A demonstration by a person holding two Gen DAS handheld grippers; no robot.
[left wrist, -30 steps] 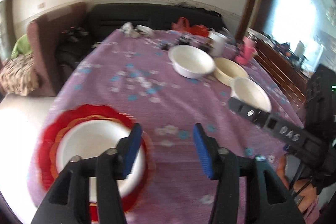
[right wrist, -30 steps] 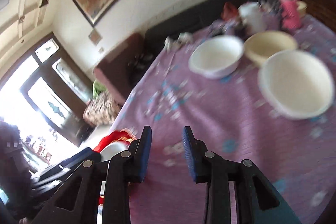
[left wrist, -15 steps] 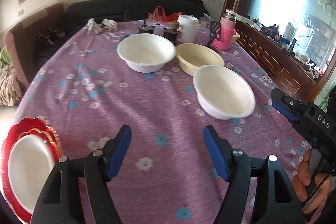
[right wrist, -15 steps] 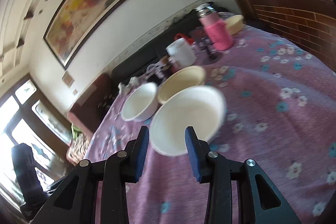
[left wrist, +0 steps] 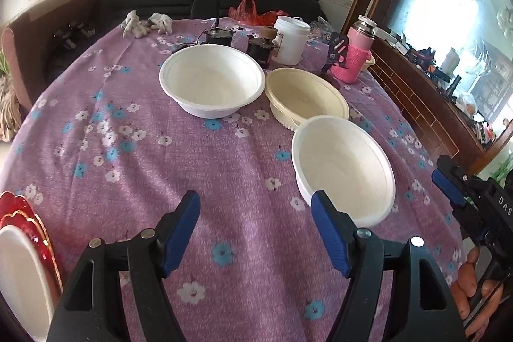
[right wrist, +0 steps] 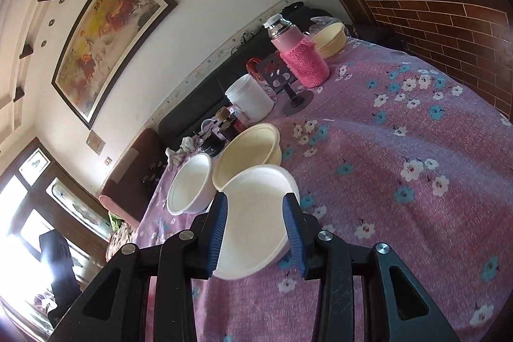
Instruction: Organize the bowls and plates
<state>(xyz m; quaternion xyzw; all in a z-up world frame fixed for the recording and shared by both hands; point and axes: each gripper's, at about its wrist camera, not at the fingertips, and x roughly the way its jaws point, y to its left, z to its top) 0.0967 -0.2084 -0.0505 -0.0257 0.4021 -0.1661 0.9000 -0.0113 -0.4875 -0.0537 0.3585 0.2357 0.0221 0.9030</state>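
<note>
from the left wrist, three bowls are counted on the purple cloth: a far white bowl, a cream bowl and a near white bowl; one red plate stack overhangs the left edge. the left gripper has just been opening, nothing is held, and bare cloth lies ahead. from the right wrist, the right gripper has just been opening; the near white bowl is framed between its blue pads, contact cannot be told.

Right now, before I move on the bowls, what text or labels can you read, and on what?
"DAS" in white letters on the black body of the right hand-held gripper, cut off at the frame edge.
Dark characters at the top of the framed painting: too small to read.
Red-edged label on the white jar: unreadable.
Nothing readable on the bowls.
</note>
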